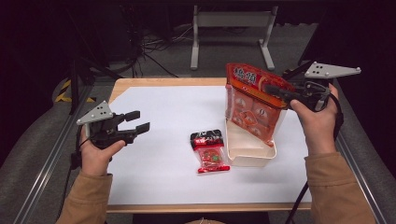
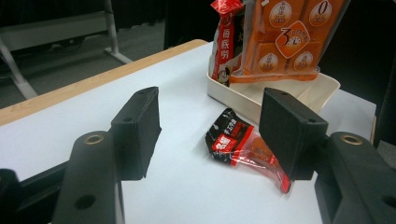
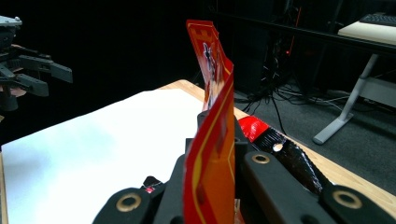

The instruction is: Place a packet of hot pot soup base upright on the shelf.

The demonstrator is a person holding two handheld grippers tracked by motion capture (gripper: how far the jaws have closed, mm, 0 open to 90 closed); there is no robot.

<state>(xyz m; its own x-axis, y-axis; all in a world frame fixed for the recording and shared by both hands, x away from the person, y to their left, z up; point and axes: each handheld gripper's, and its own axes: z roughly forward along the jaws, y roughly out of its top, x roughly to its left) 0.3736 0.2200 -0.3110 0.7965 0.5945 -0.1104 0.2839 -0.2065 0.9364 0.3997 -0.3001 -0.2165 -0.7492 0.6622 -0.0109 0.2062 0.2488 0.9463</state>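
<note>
Right gripper (image 1: 280,91) clenched on the top edge of a big orange bag (image 1: 254,105), held upright over the white tray (image 1: 250,149) toward the counter's right edge; bag's lower end down inside the tray. Seen edge-on between the closed jaws in the right gripper view, bag (image 3: 212,154) rising straight up. Second pack, red and black (image 2: 224,42), standing in the tray just beside the bag (image 2: 285,37). Left gripper (image 1: 137,122) released, jaws apart, raised above the counter (image 1: 159,116) near its left edge, holding nothing. Small red-and-black packet (image 1: 210,150) lying flat near the counter's middle, just left of the tray, apart from both grippers; visible between the spread jaws in the left gripper view (image 2: 243,147).
</note>
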